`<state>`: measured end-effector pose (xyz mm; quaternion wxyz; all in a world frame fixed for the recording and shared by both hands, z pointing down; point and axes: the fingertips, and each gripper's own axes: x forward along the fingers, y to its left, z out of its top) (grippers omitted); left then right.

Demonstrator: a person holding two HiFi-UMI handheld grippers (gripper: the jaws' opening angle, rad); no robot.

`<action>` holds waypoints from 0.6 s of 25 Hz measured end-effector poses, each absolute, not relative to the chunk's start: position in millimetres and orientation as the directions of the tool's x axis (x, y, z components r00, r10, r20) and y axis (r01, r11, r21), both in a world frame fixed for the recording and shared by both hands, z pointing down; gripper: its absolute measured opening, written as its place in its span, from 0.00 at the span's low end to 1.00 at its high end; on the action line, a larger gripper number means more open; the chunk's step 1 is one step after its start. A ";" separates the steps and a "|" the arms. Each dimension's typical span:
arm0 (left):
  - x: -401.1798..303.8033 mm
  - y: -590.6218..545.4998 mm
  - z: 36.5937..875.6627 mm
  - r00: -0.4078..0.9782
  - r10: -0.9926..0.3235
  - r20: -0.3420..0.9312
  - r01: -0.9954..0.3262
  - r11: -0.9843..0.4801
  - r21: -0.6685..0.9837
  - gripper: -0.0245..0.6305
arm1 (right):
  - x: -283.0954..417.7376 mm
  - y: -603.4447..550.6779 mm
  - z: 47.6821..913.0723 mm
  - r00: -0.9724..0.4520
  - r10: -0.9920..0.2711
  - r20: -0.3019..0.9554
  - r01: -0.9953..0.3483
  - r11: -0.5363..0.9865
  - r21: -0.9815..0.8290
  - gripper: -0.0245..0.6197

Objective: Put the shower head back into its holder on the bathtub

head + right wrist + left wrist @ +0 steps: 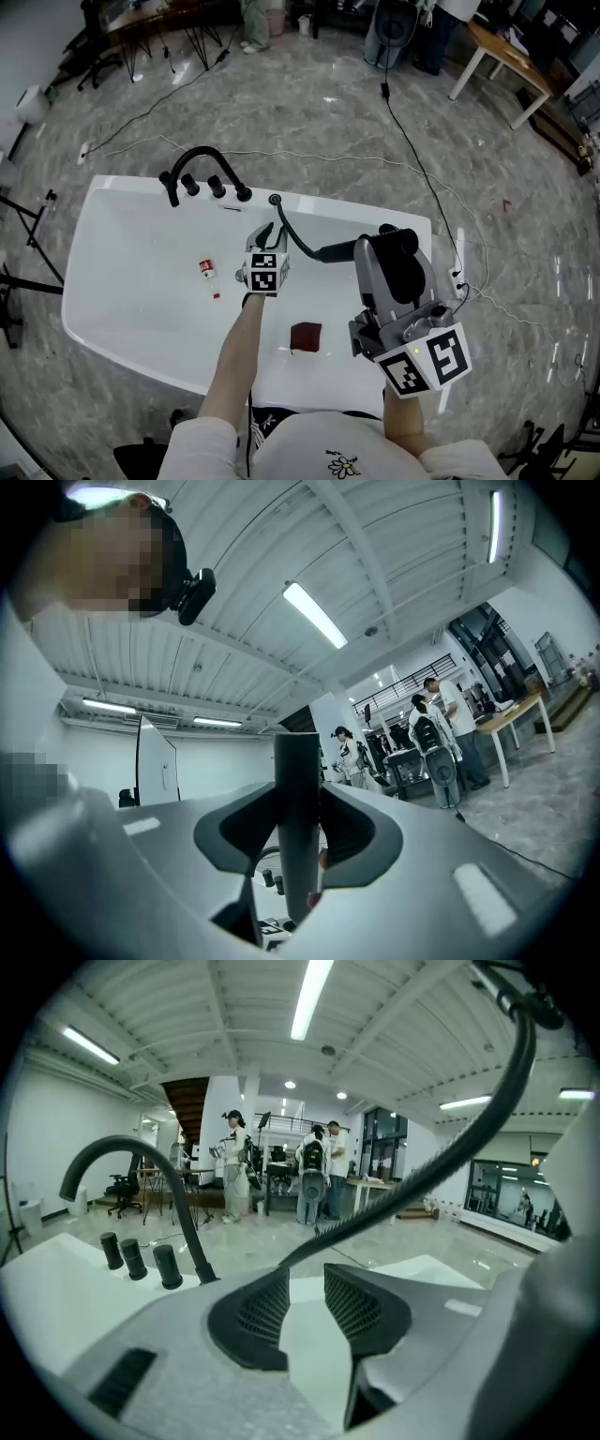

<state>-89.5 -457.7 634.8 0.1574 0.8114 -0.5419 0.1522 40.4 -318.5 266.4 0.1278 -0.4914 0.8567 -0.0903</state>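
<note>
Black shower head [298,789] between fingers [349,829] of right gripper [298,841]

Grey marble floor [309,112], white ribbed ceiling [234,1016] with strip lights [312,997], wooden table [506,52].

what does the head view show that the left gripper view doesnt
Only the head view: the right tongs shut on the shower head, a small bottle in the tub, and a dark red block by the tub's near edge.
Only the left gripper view: the left tongs with pads apart and nothing between them, and the ceiling's strip lights.
Both: the white bathtub, the black faucet, its knobs and the black hose.
</note>
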 end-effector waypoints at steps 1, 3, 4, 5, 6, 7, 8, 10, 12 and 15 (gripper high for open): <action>-91.2 -455.9 625.2 0.369 -0.844 0.388 -0.928 -0.361 0.096 0.21 | 35.8 -322.6 270.4 -0.487 -0.864 -0.124 -0.820 0.502 -0.276 0.26; -95.2 -451.0 605.8 0.376 -0.862 0.338 -0.925 -0.367 0.095 0.20 | 27.3 -331.5 279.7 -0.489 -0.865 -0.109 -0.824 0.500 -0.266 0.26; -97.4 -448.1 596.2 0.381 -0.870 0.314 -0.924 -0.372 0.092 0.20 | 24.2 -336.0 284.6 -0.487 -0.868 -0.102 -0.828 0.495 -0.262 0.26; -99.6 -445.3 586.4 0.386 -0.876 0.288 -0.922 -0.377 0.089 0.20 | 22.0 -340.7 289.4 -0.482 -0.871 -0.094 -0.833 0.489 -0.258 0.26; -101.8 -442.7 576.5 0.389 -0.883 0.263 -0.921 -0.380 0.087 0.20 | 20.6 -345.5 293.9 -0.477 -0.875 -0.086 -0.839 0.482 -0.253 0.26; -103.7 -440.0 566.1 0.391 -0.889 0.237 -0.920 -0.381 0.088 0.20 | 19.8 -350.4 297.8 -0.472 -0.878 -0.078 -0.844 0.476 -0.247 0.26; -105.6 -437.1 555.0 0.391 -0.896 0.211 -0.920 -0.380 0.094 0.20 | 19.2 -355.6 300.8 -0.467 -0.881 -0.072 -0.849 0.470 -0.241 0.26; -110.4 -429.1 532.6 0.387 -0.908 0.163 -0.921 -0.371 0.119 0.19 | 17.4 -366.8 305.0 -0.459 -0.886 -0.063 -0.856 0.460 -0.235 0.26; -120.1 -417.2 517.1 0.378 -0.916 0.137 -0.922 -0.359 0.144 0.19 | 11.7 -377.7 311.0 -0.455 -0.889 -0.055 -0.857 0.454 -0.242 0.26; -137.2 -397.7 515.4 0.363 -0.923 0.130 -0.926 -0.342 0.162 0.16 | -2.3 -392.5 327.7 -0.462 -0.886 -0.046 -0.855 0.458 -0.241 0.26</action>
